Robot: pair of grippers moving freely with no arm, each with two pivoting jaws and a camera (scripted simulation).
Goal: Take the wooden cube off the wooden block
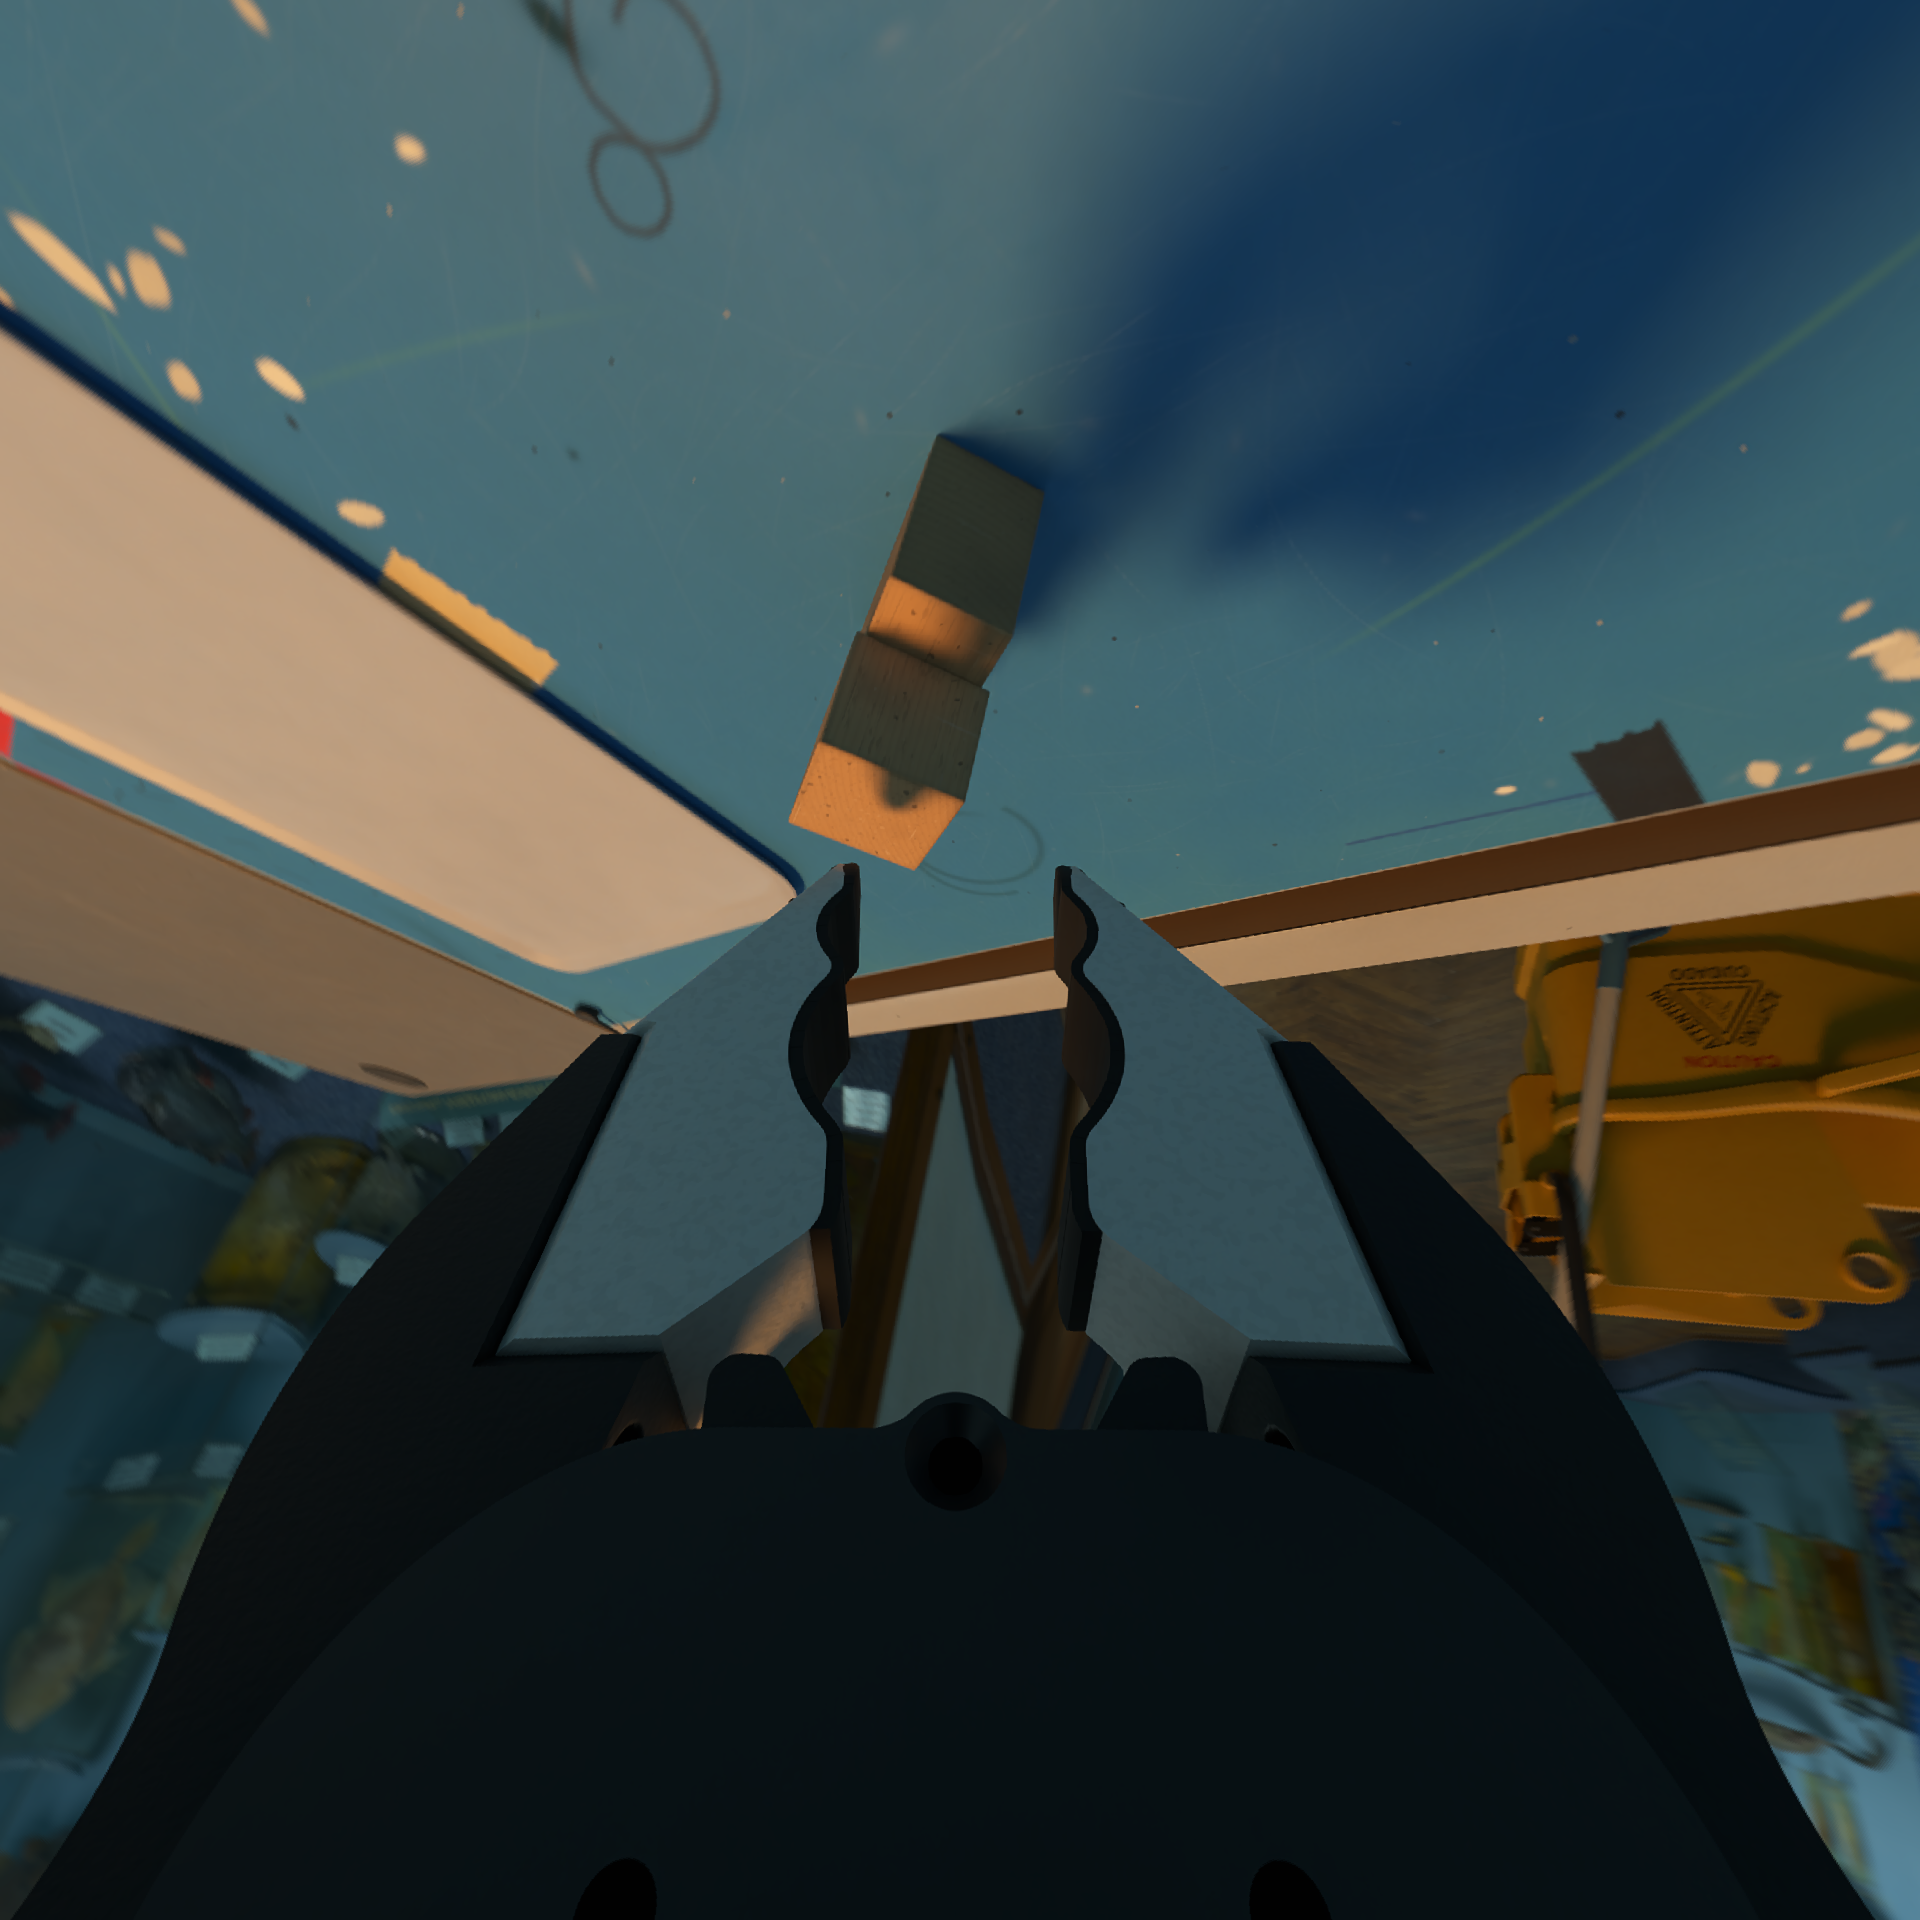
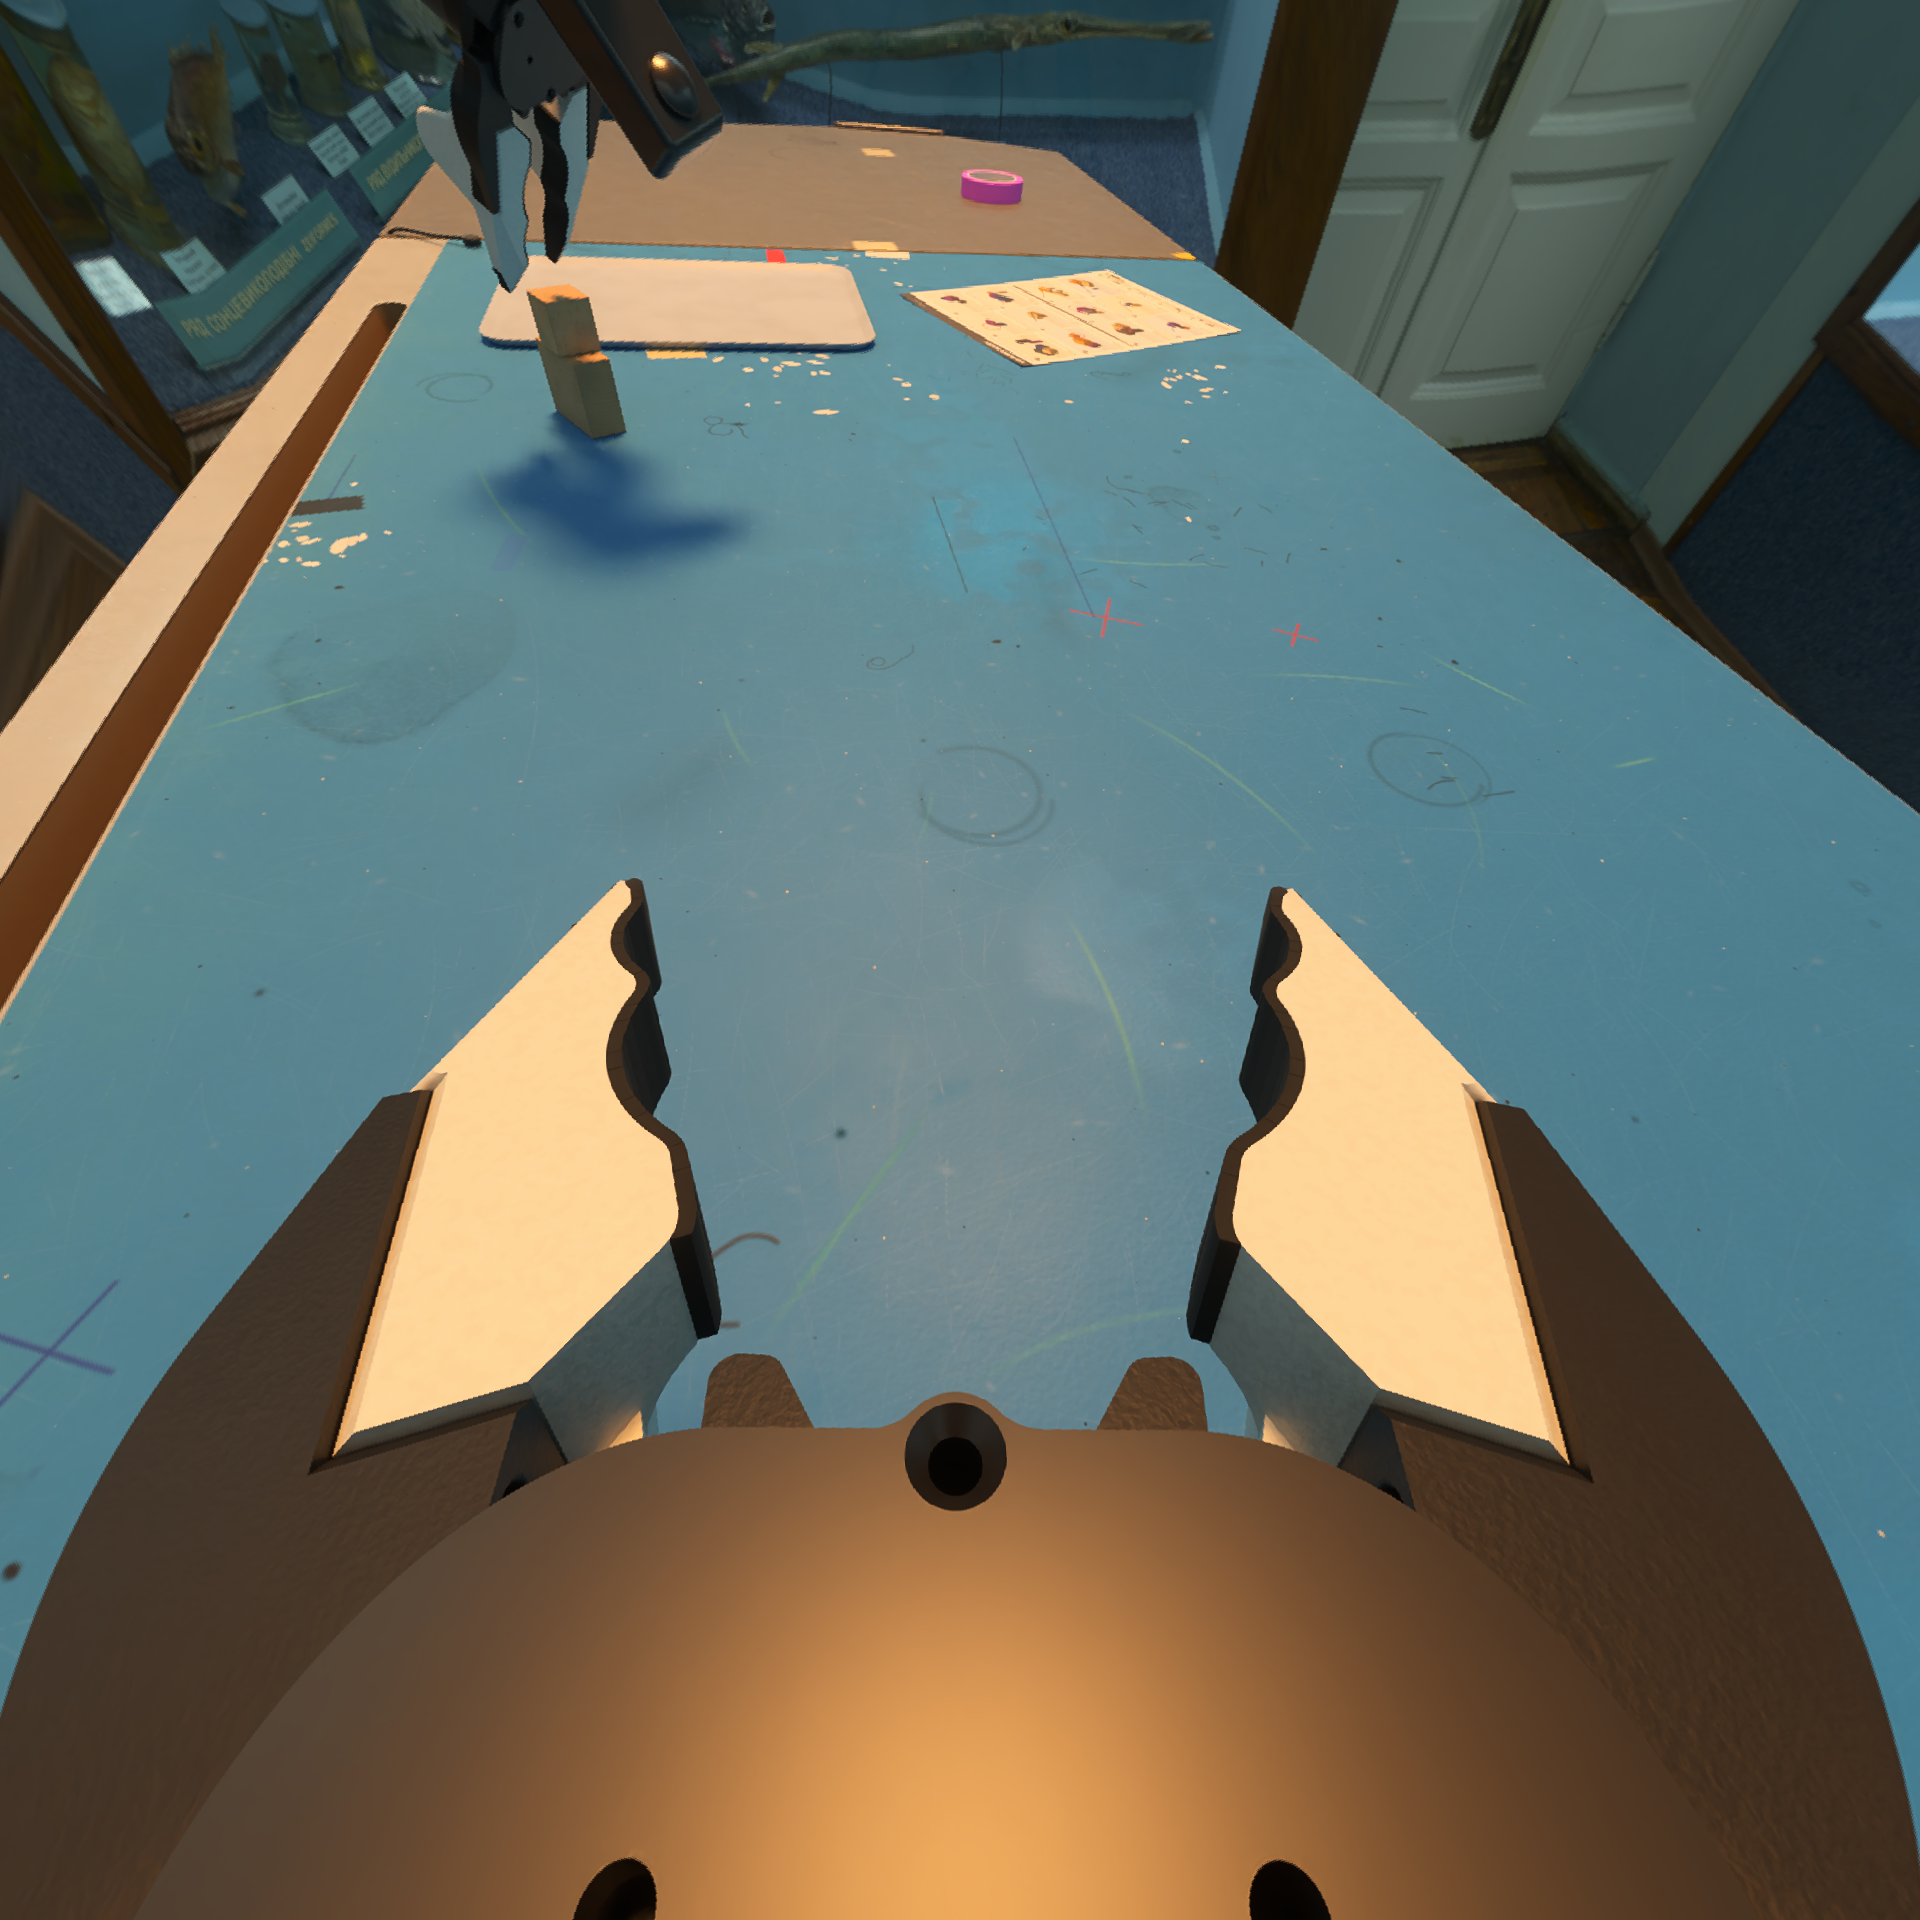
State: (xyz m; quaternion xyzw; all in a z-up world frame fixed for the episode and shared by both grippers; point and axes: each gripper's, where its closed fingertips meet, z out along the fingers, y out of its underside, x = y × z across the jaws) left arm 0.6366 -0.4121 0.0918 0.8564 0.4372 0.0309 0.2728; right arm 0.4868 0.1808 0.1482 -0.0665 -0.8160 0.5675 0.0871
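A wooden cube (image 2: 564,320) sits on top of a wooden block (image 2: 592,390) on the blue table (image 2: 935,675), far left in the right wrist view. In the left wrist view I look down on the stack, with the cube (image 1: 894,769) nearest and the block (image 1: 966,540) beyond it. My left gripper (image 1: 956,883) is open and empty, a short way above the cube and not touching it; it also shows in the right wrist view (image 2: 530,249). My right gripper (image 2: 956,894) is wide open and empty, low over the near end of the table, far from the stack.
A white tray (image 2: 727,307) lies just behind the stack. A sheet with coloured pictures (image 2: 1070,317) lies at the far right, and a pink tape roll (image 2: 992,185) on the brown board beyond. A wooden rail (image 2: 156,644) runs along the table's left edge. A yellow bucket (image 1: 1714,1122) stands beside the table.
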